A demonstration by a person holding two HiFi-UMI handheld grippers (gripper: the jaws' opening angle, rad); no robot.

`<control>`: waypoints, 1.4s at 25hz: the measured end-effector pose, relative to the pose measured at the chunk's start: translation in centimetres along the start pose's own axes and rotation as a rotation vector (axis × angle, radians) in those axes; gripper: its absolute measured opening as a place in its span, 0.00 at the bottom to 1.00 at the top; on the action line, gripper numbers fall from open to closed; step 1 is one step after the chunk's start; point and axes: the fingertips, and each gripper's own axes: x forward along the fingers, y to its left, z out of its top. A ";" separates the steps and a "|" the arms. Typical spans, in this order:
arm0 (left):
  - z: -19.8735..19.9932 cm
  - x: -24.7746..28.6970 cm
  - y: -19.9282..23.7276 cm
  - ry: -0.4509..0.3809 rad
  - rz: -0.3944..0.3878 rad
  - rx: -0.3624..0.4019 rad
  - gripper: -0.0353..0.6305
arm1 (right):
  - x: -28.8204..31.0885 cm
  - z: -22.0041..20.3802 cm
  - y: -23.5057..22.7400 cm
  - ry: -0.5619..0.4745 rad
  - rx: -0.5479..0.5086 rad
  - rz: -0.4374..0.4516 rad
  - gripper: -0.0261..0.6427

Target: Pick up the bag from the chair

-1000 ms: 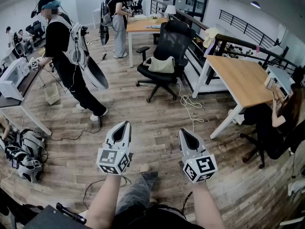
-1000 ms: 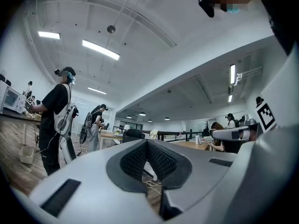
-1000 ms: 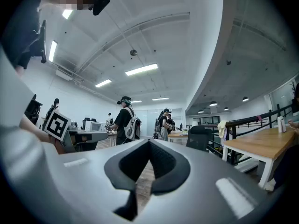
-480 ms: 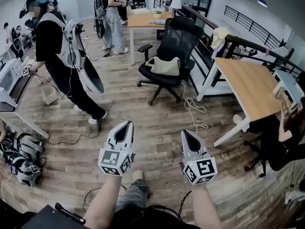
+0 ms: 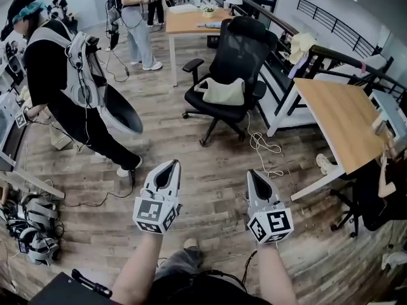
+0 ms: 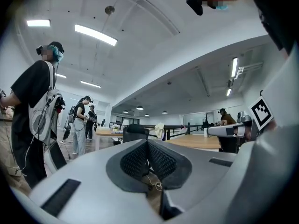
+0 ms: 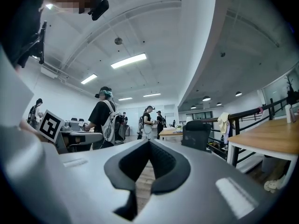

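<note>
beige bag (image 5: 224, 93) lies on chair (image 5: 245, 43), well beyond left gripper (image 5: 170, 165) and right gripper (image 5: 254, 173).

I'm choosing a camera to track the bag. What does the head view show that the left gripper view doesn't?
Head view only: the cream bag on the chair seat. Left gripper view only: the ceiling lights. Both: the black chair, the wooden desk, the backpack-wearing person, and the left gripper, fingers shut.
</note>
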 end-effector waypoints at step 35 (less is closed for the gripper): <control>-1.1 25.6 8.5 0.004 -0.036 -0.050 0.05 | 23.6 -2.4 -11.3 0.067 -0.036 0.066 0.05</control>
